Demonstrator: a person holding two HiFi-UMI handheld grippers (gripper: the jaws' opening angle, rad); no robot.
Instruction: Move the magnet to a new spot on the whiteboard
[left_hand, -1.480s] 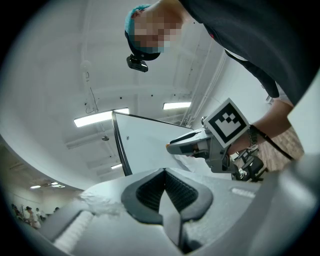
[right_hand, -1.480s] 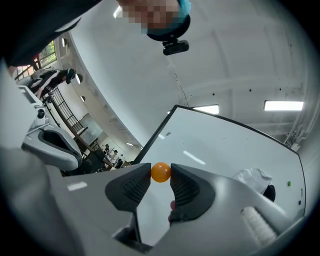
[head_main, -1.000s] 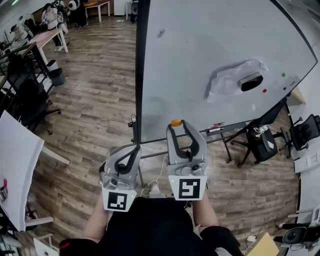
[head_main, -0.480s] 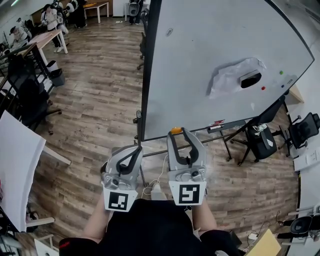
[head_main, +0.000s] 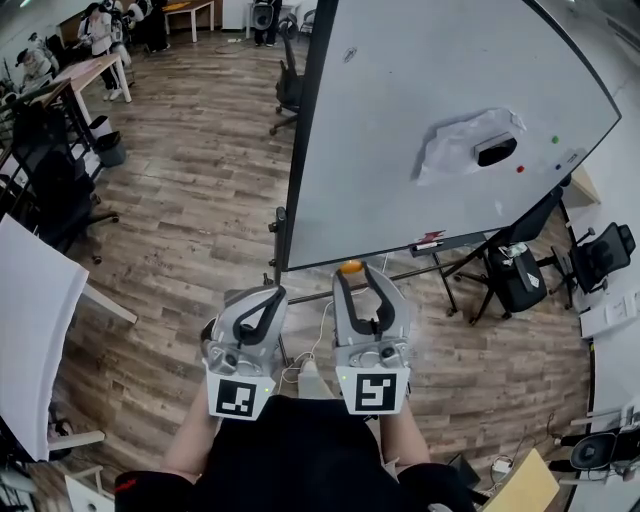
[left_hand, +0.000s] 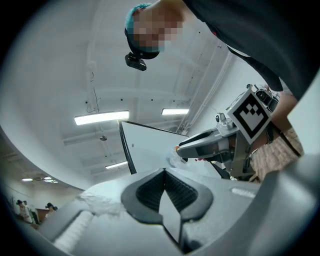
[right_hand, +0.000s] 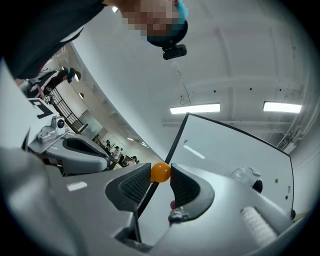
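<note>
A small orange ball magnet (head_main: 351, 267) (right_hand: 160, 172) sits pinched between the tips of my right gripper (head_main: 355, 272) (right_hand: 161, 175), which is shut on it. The magnet hangs just off the lower edge of the tilted whiteboard (head_main: 400, 120) (right_hand: 225, 155), near its bottom left corner, apart from the surface. My left gripper (head_main: 274, 293) (left_hand: 164, 176) is held beside the right one, its jaws shut on nothing. The left gripper view shows the right gripper (left_hand: 181, 148) in front of the whiteboard (left_hand: 150, 150).
Far up the board are a crumpled white sheet (head_main: 455, 150), a black eraser (head_main: 495, 150) and small red (head_main: 519, 168) and green (head_main: 555, 139) magnets. A marker tray (head_main: 430, 243) runs below. Office chairs (head_main: 518, 278) (head_main: 290, 85) stand around; desks and people are at far left.
The whiteboard has shifted rightward in the head view as the viewpoint moved. Both grippers stay side by side, and the right one still grips the orange magnet.
</note>
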